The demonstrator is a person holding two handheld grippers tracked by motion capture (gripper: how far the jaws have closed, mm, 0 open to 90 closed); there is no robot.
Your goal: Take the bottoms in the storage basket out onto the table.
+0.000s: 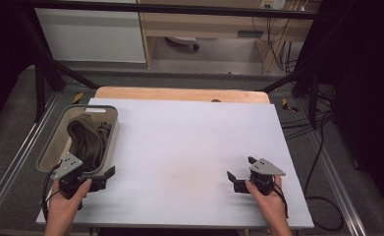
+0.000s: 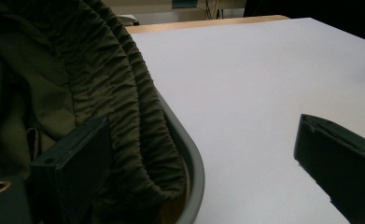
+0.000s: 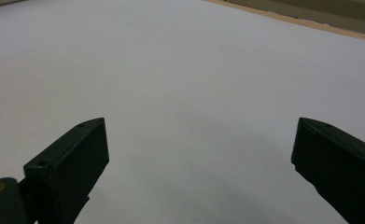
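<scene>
A grey basket [image 1: 112,129] stands at the table's left edge and holds a crumpled olive-green garment [image 1: 85,135]. My left gripper [image 1: 101,172] is open at the basket's near right corner. In the left gripper view the garment's gathered hem [image 2: 138,107] hangs over the basket rim [image 2: 194,163]. The left gripper [image 2: 203,144] straddles that rim, one jaw over the cloth and the other over the table. My right gripper [image 1: 240,167] is open at the front right of the white table sheet [image 1: 189,132]. Nothing sits between the right gripper's [image 3: 201,149] jaws.
A wooden table edge [image 1: 179,93] shows behind the white sheet. Black frame bars [image 1: 42,83] stand at both back corners. Cables [image 1: 322,147] trail on the floor to the right, and a white cabinet [image 1: 91,34] and a wooden desk stand beyond.
</scene>
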